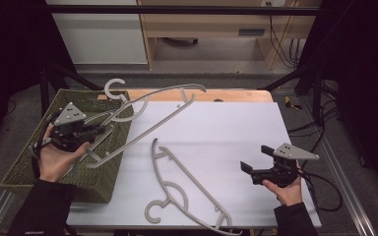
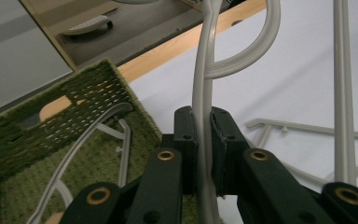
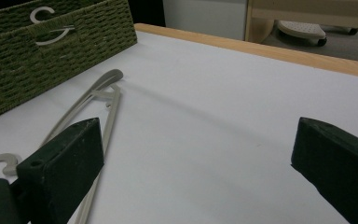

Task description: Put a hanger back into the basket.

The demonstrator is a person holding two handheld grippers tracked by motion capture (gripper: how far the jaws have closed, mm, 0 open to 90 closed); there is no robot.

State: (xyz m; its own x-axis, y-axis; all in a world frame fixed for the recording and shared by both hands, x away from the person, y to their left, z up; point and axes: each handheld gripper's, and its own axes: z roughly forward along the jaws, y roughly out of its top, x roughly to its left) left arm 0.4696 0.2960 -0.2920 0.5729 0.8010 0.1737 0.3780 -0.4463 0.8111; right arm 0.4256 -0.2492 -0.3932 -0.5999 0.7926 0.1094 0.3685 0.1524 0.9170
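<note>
My left gripper (image 1: 104, 129) is over the green woven basket (image 1: 29, 167), shut on the curved arm of a grey plastic hanger (image 1: 162, 123). That hanger slants up out of the basket toward the table's far edge. In the left gripper view its arm (image 2: 203, 70) runs between the pads of the left gripper (image 2: 203, 116), and its hook branches off to the right. A second grey hanger (image 1: 192, 181) lies flat on the white table. My right gripper (image 1: 254, 158) is held open near the table's right front, and the right gripper (image 3: 196, 135) has nothing between its jaws.
Another hanger (image 2: 74, 149) rests inside the basket (image 2: 98, 88), and its hook (image 1: 113, 87) pokes over the far rim. The flat hanger's end (image 3: 113, 100) lies between my right gripper and the basket (image 3: 9, 84). A wooden strip (image 1: 236, 95) borders the table's far edge.
</note>
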